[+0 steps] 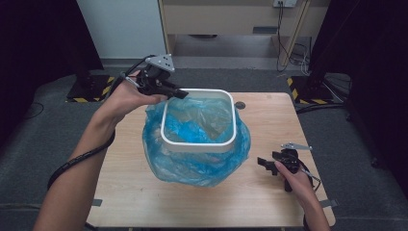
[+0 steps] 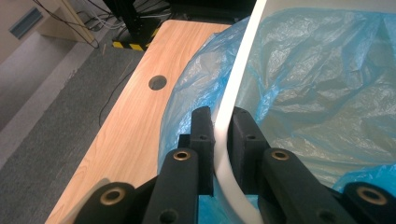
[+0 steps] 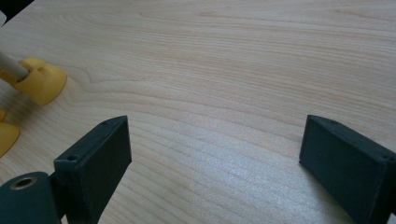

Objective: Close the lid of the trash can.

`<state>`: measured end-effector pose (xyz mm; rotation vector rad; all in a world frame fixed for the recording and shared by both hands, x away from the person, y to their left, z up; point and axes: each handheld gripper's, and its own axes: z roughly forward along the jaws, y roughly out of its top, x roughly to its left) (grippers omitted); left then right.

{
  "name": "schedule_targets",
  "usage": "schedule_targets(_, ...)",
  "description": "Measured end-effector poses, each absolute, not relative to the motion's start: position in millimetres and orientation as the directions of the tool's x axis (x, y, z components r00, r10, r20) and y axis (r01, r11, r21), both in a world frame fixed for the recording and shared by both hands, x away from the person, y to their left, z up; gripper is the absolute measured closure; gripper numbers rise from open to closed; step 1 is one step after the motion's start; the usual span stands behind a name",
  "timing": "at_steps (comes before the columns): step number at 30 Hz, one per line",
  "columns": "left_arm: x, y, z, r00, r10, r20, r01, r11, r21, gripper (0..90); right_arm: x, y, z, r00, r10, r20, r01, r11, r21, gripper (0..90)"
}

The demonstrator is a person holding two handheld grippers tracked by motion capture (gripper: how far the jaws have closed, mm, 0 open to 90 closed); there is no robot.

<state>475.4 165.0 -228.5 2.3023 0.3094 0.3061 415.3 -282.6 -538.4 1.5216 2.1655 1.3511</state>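
**Left gripper clamped on bin rim; right idle on table**

Table [image 1: 134, 192]: light wood, with a round hole [image 1: 240, 105] near the far edge, right of the bin.

Bag [image 1: 202, 168]: blue, thin plastic. It lines the bin, and its loose part spills over the outside, bunched on the table around the near and left sides.

Bin [image 1: 198, 144]: white, square with rounded corners, at the table's middle, a little toward the far side. The rim is bare all round in the high view.

Left gripper [image 1: 177, 93]: held above the table at the bin's far left corner, with its grey plate on top. In the left gripper view the jaws pinch the white rim [image 2: 224, 140], one pad outside and one inside, both tight on it. Blue film lies on either side of the rim.

Right gripper [image 1: 262, 163]: near the right edge, low on the table, well apart from the bag. Jaws are spread wide with bare wood between them, gripping nothing.

Yellow pieces [image 3: 39, 81]: small, on the table at the left of the right gripper view; what they are I cannot tell.
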Motion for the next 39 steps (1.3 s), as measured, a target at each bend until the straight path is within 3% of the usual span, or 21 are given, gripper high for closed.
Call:
schedule_targets(16,474.6,168.1,-233.8,0.94,0.322,0.113,0.127,-0.639,0.758,80.6,415.2,-282.5,-538.2,-0.465,0.817,0.34,0.665,0.068,0.744,8.8)
schedule_targets(23,472.6,167.1,-234.2,0.937,0.332,0.112,0.132,-0.631,0.764,75.2,415.3,-282.5,-538.1,-0.463,0.818,0.342,0.666,0.067,0.743,8.8)
schedule_targets(30,470.2,169.0,-232.6,0.938,0.33,0.106,0.129,-0.616,0.777,64.4,415.3,-282.2,-538.3,-0.465,0.818,0.338,0.664,0.069,0.745,8.7)
schedule_targets(36,467.7,175.0,-231.6,0.928,0.359,0.098,0.14,-0.581,0.802,48.0,415.4,-282.0,-538.3,-0.464,0.82,0.334,0.664,0.072,0.745,8.7)
schedule_targets(39,465.7,177.8,-231.1,0.927,0.362,0.097,0.137,-0.569,0.811,44.0,415.5,-282.0,-538.2,-0.464,0.82,0.334,0.664,0.073,0.744,8.7)
